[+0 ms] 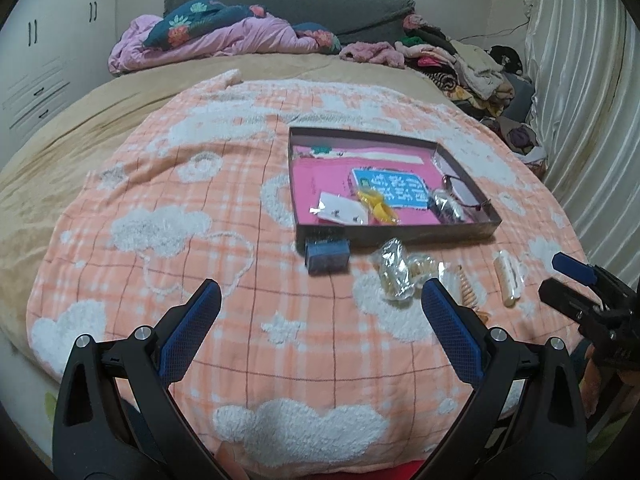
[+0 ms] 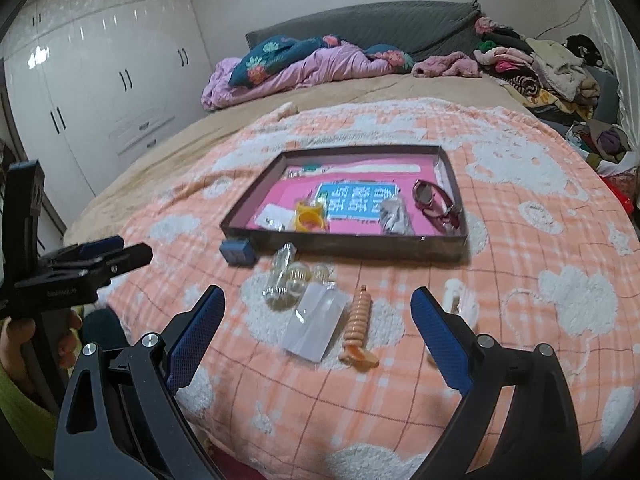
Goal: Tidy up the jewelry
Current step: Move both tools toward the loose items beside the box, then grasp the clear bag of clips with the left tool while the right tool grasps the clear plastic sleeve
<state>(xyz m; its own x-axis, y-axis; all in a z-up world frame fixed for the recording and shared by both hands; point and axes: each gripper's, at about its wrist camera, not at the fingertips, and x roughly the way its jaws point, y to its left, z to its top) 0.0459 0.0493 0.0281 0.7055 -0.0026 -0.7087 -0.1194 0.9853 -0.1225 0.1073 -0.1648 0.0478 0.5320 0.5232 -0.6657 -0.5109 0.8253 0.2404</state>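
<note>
A shallow dark box (image 1: 400, 236) (image 2: 344, 246) with a pink lining lies on the blanket, holding yellow rings (image 2: 308, 218), a white card (image 1: 340, 210), a silvery packet (image 2: 394, 212) and dark red glasses (image 2: 436, 202). In front of it lie a small blue box (image 1: 328, 256) (image 2: 237, 252), clear bagged jewelry (image 1: 400, 274) (image 2: 290, 280), a flat clear bag (image 2: 316, 326), a peach spiral hair clip (image 2: 358, 328) (image 1: 468, 292) and a white clip (image 1: 508, 278) (image 2: 460, 304). My left gripper (image 1: 320, 296) and right gripper (image 2: 318, 300) are open, empty, above the blanket.
An orange checked blanket with white clouds (image 1: 200, 240) covers a tan bed. Rumpled bedding (image 1: 224, 36) and a pile of clothes (image 1: 472, 64) lie at the far end. White wardrobes (image 2: 100, 80) stand left, a curtain (image 1: 580, 80) right.
</note>
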